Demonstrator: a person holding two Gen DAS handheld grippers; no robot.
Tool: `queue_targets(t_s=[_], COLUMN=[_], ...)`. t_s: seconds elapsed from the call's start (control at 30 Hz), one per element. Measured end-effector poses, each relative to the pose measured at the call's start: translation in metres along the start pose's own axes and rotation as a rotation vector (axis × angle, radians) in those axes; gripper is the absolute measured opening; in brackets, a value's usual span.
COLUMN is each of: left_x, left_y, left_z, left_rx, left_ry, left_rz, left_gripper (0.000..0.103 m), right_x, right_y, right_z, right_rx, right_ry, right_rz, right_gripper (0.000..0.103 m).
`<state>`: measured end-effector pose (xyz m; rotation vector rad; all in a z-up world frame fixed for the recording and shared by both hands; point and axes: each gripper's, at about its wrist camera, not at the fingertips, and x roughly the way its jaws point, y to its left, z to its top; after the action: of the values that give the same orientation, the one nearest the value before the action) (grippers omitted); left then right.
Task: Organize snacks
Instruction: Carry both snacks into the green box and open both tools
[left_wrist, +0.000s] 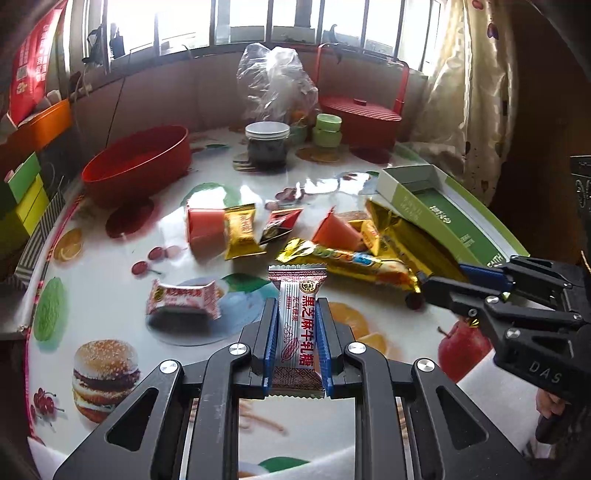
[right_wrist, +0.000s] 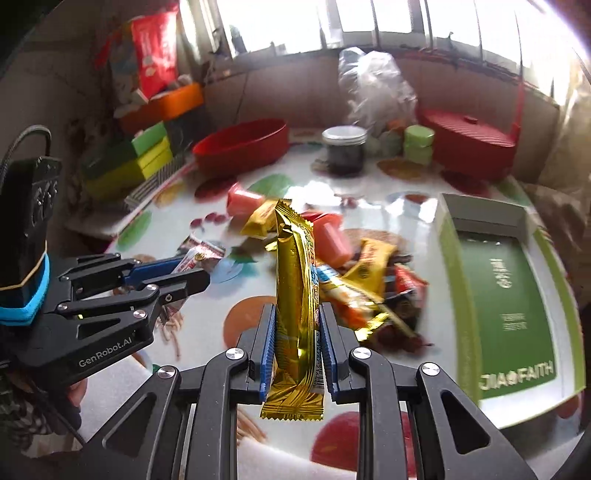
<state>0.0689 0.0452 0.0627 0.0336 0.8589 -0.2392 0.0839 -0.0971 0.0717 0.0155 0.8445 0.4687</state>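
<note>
My left gripper (left_wrist: 295, 314) is shut on a white and red nougat candy (left_wrist: 295, 325), held above the table. My right gripper (right_wrist: 297, 317) is shut on a long gold snack bar (right_wrist: 295, 295), held upright above the table; it also shows in the left wrist view (left_wrist: 428, 286). A pile of gold and red snack packets (left_wrist: 343, 240) and pink jelly cups (left_wrist: 203, 227) lies mid-table. Another nougat candy (left_wrist: 183, 297) lies to the left. A red oval bowl (left_wrist: 136, 162) stands at the back left. An open green box (right_wrist: 498, 288) lies at the right.
A dark jar with a white lid (left_wrist: 266, 146), green cups (left_wrist: 327, 129), a clear plastic bag (left_wrist: 275, 81) and a red lidded basket (left_wrist: 360, 114) stand at the back. Green and yellow boxes (right_wrist: 136, 162) and an orange bin (right_wrist: 173, 101) are at the left. The table (left_wrist: 110, 332) has a fruit-print cover.
</note>
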Motion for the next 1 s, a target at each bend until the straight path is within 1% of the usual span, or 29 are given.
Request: queue_targets(t_s=[0.13, 0.33, 0.43, 0.6, 0.77, 1.0], left_x=[0.001, 0.01, 0.017, 0.028, 0.041, 0.058], left_y=[-0.014, -0.041, -0.055, -0.08, -0.1, -0.137], left_z=[0.007, 0.023, 0.035, 0.048, 0.06, 0.076], left_rx=[0.004, 0.015, 0.005, 0.033, 0.055, 0.074], left_ry=[-0.006, -0.003, 0.003, 0.012, 0.028, 0.043], left_rz=[-0.013, -0.066, -0.115, -0.145, -0.168, -0.236], left_gripper=[0.02, 0.02, 0.02, 0.02, 0.02, 0.02], right_x=[-0.013, -0.03, -0.038, -0.047, -0.05, -0.045], right_y=[-0.017, -0.048, -0.065, -0.091, -0.113, -0.14], right_z=[0.0, -0.003, -0.005, -0.009, -0.014, -0.022], right_rx=[0.035, 0.097, 0.125, 0.176, 0.206, 0.24], right_ry=[-0.022, -0.046, -0.056, -0.068, -0.061, -0.022], right_rz=[-0.037, -0.111, -0.145, -0.19, -0.227, -0.301], right_gripper=[0.022, 0.022, 0.021, 0.021, 0.022, 0.022])
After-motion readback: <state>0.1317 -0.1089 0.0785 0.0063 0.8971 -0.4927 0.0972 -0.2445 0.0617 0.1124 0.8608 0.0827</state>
